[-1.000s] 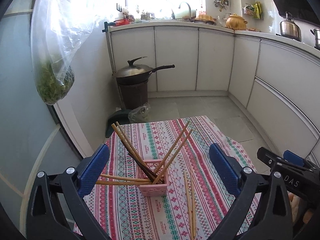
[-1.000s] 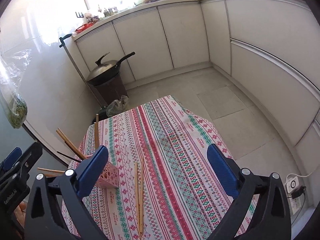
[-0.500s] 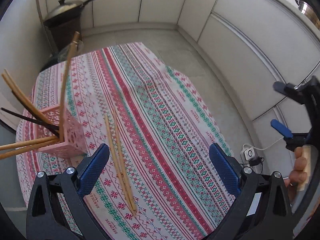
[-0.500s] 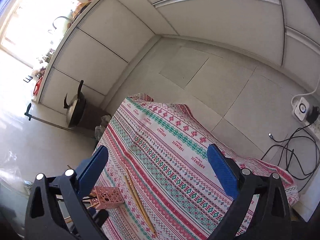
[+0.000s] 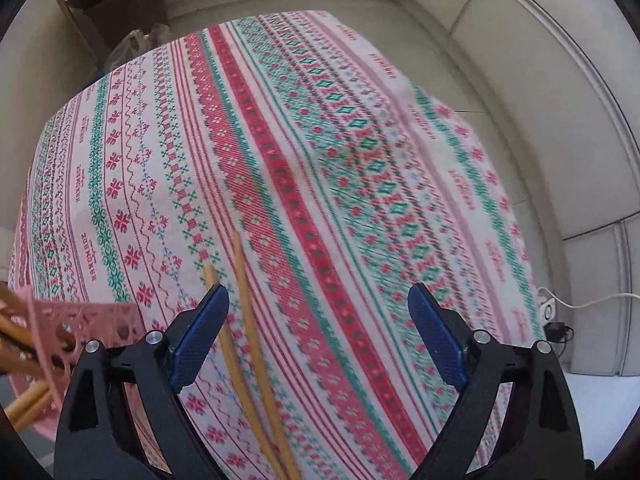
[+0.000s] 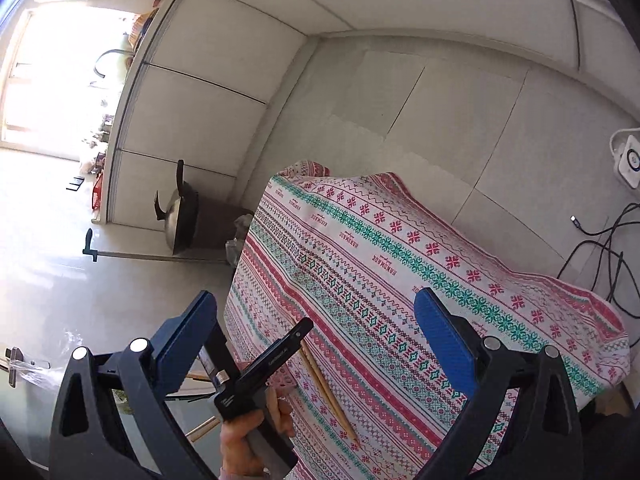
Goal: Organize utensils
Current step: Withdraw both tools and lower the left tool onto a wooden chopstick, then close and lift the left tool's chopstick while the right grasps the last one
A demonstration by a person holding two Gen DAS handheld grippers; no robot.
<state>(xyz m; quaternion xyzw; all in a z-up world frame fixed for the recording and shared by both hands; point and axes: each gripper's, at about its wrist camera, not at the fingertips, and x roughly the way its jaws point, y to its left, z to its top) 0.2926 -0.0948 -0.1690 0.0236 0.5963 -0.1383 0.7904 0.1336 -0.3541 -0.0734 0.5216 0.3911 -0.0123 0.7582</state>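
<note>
Two wooden chopsticks point(image 5: 248, 340) lie side by side on the patterned tablecloth point(image 5: 320, 160). My left gripper point(image 5: 320, 336) is open and hovers low over them; they lie just inside its left finger point(image 5: 200, 336). A pink perforated holder point(image 5: 80, 320) with several chopsticks in it stands at the left edge. In the right wrist view my right gripper point(image 6: 316, 348) is open and empty, high above the table; below it I see the left gripper's body point(image 6: 268, 364) in a hand, over the same chopsticks point(image 6: 328, 392).
A wok point(image 6: 176, 216) on a dark bin stands on the floor beyond the table's far end. White cabinets point(image 6: 224, 80) line the walls. A power strip point(image 6: 628, 156) and cables lie on the floor to the right.
My left gripper has dropped and moved in close over the two loose chopsticks. The right gripper has tilted further and now sees the left gripper beneath it.
</note>
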